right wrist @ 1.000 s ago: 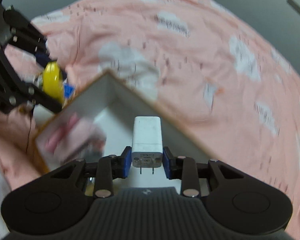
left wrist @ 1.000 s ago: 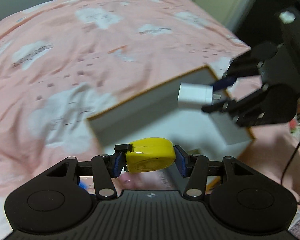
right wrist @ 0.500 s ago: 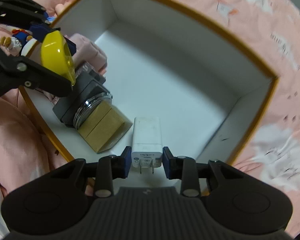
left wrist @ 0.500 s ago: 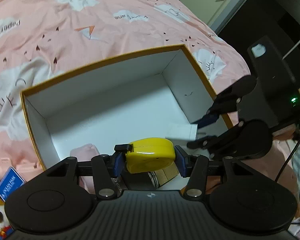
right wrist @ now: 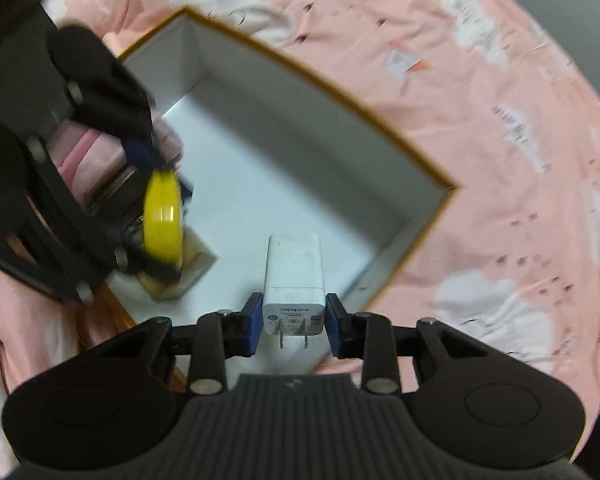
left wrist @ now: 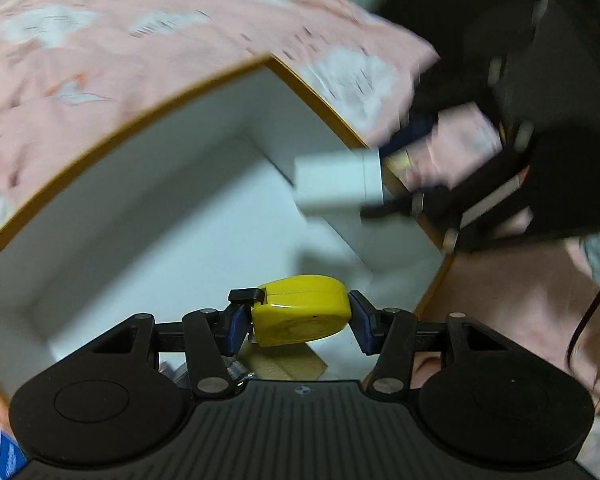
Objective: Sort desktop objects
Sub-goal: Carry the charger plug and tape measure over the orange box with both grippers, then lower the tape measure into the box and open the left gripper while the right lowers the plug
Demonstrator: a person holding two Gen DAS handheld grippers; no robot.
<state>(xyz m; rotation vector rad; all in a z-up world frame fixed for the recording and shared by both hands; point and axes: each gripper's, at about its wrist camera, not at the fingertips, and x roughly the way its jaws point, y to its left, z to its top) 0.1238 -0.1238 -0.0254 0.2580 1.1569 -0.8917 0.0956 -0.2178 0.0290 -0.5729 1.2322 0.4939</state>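
Observation:
My left gripper (left wrist: pixel 298 320) is shut on a yellow tape measure (left wrist: pixel 300 311) and holds it over the near part of an open white box with an orange rim (left wrist: pixel 204 80). My right gripper (right wrist: pixel 293 328) is shut on a white OPPO charger plug (right wrist: pixel 294 276), prongs toward the camera, above the box (right wrist: pixel 380 128) near its right corner. In the left wrist view the charger (left wrist: pixel 336 186) hangs over the box's right wall. In the right wrist view the tape measure (right wrist: pixel 163 216) hovers at the box's left side.
Inside the box lie a tan block (right wrist: pixel 188 276), a dark round-lidded item partly hidden under the tape measure, and a pink bundle (right wrist: pixel 96 152). The box rests on a pink cloud-print bedspread (right wrist: pixel 480 120). A black cable (left wrist: pixel 592 308) runs at the right.
Both grippers shifted over the box with their objects still held. The right gripper pulled back toward the box's right corner, and the view of the box tilted; both views are blurred.

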